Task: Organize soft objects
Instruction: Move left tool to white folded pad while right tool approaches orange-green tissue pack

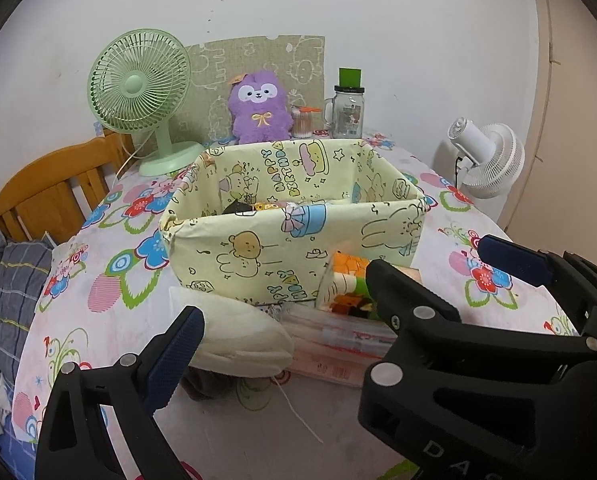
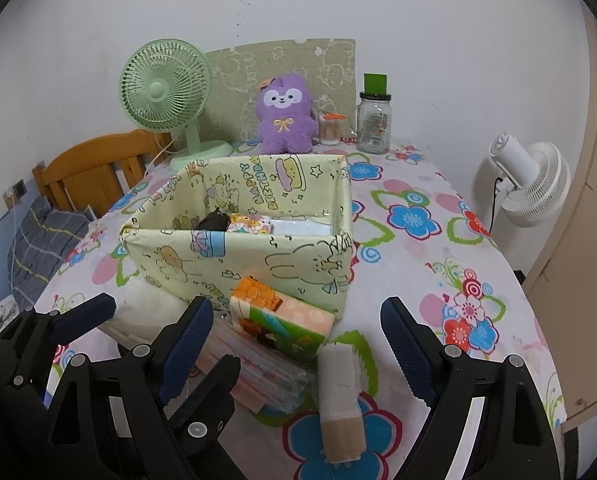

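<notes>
A pale yellow cartoon-print fabric box [image 1: 258,256] [image 2: 238,264] stands mid-table and holds a black item and several small packets. Before it lie a cream soft pad [image 1: 242,336] [image 2: 138,312], an orange-and-green tissue pack [image 1: 350,280] [image 2: 282,316], flat pink plastic packets [image 1: 338,344] [image 2: 258,368] and a white bandage roll [image 2: 340,392]. My left gripper [image 1: 298,316] stands open, its left pad beside the cream pad; its right finger is hidden behind my right gripper [image 1: 432,260]. My right gripper [image 2: 298,308] hangs open over the tissue pack and roll, gripping nothing. The left gripper's fingers [image 2: 86,316] overlap it at the left.
A purple plush [image 1: 260,108] [image 2: 284,112], a green fan [image 1: 138,92], a glass jar [image 2: 373,124] and a cotton-swab tub [image 2: 330,130] line the back wall. A white fan [image 2: 530,184] stands off the table's right. A wooden bed frame [image 1: 46,192] lies left.
</notes>
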`<state>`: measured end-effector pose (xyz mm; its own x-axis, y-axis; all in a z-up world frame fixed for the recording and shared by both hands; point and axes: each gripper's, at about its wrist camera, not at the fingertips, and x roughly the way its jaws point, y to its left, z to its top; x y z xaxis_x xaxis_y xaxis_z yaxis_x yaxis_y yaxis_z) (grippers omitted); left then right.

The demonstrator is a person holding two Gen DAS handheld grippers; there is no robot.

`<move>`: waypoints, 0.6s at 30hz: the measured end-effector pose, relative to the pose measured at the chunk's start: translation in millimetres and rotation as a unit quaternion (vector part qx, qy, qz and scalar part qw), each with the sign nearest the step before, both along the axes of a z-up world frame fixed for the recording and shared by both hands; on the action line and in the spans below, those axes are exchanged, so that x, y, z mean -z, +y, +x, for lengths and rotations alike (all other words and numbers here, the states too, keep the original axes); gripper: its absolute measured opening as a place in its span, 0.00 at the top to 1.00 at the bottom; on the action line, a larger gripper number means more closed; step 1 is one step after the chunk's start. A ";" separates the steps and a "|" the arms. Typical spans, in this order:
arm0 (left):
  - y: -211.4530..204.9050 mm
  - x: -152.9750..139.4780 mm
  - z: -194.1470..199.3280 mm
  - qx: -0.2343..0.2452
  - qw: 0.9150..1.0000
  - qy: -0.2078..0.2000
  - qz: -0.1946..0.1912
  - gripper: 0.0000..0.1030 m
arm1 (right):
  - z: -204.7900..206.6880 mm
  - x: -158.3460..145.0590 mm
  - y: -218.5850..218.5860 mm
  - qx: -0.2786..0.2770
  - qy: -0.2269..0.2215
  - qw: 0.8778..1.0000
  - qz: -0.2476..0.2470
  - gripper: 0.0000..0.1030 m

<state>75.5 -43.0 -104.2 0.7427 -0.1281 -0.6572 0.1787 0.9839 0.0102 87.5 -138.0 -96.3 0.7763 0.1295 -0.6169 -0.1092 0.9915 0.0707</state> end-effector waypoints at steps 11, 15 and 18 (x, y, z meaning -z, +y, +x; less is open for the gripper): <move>2.9 5.5 -8.2 -0.002 1.000 -0.001 -0.002 0.03 | -10.0 5.9 -3.4 0.004 0.004 1.000 0.003 0.15; 7.0 7.4 -8.9 -0.006 1.000 -0.001 -0.004 0.03 | -8.6 9.0 -4.0 0.006 0.010 1.000 0.006 0.15; 11.2 9.0 -7.6 -0.015 1.000 -0.002 0.001 0.03 | -6.7 12.0 -2.6 0.006 0.014 1.000 0.008 0.15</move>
